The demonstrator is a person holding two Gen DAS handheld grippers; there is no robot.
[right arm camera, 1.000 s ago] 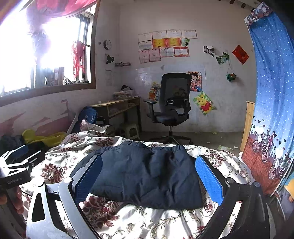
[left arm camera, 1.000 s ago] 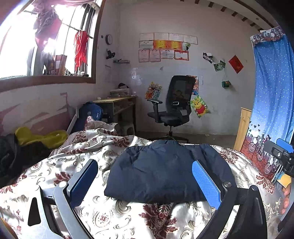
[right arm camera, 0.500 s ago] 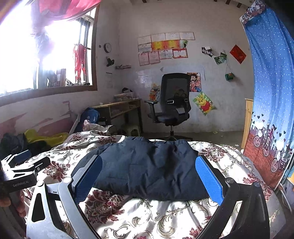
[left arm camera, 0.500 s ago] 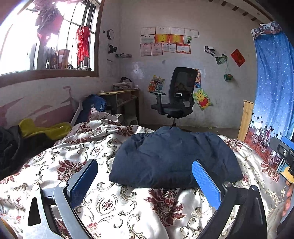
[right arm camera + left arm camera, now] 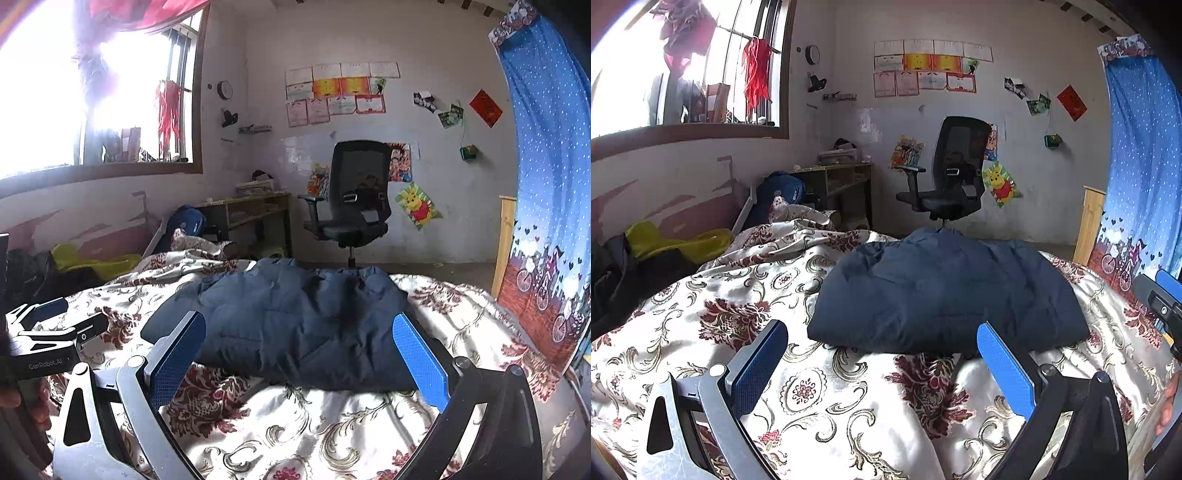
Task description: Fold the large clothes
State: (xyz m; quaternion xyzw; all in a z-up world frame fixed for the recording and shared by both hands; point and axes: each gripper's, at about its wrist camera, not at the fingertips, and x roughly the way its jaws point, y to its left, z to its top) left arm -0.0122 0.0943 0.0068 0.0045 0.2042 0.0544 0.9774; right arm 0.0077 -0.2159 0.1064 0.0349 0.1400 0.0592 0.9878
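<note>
A dark blue padded jacket lies folded into a thick, rounded bundle on a bed covered by a cream bedspread with dark red flowers and gold scrolls. In the left wrist view the jacket sits at 12 o'clock from the left gripper, just ahead of the blue pads. The left gripper's jaws stand wide apart and hold nothing; the right pad overlaps the jacket's near edge in the picture, but whether it touches cannot be told.

In the right wrist view the same jacket lies at 12 o'clock from the right gripper, whose jaws are likewise spread wide with nothing between them. The bundle fills the gap between the two pads, and its near edge rests on the bedspread.

At 9 o'clock in the right wrist view the left gripper shows, gripped by a hand. At 3 o'clock in the left wrist view a part of the right gripper appears at the frame's edge.

Beyond the bed, at 12 o'clock, a black office chair stands against the wall. A blue dotted curtain hangs at 2 o'clock, and a window is at 10 o'clock.
</note>
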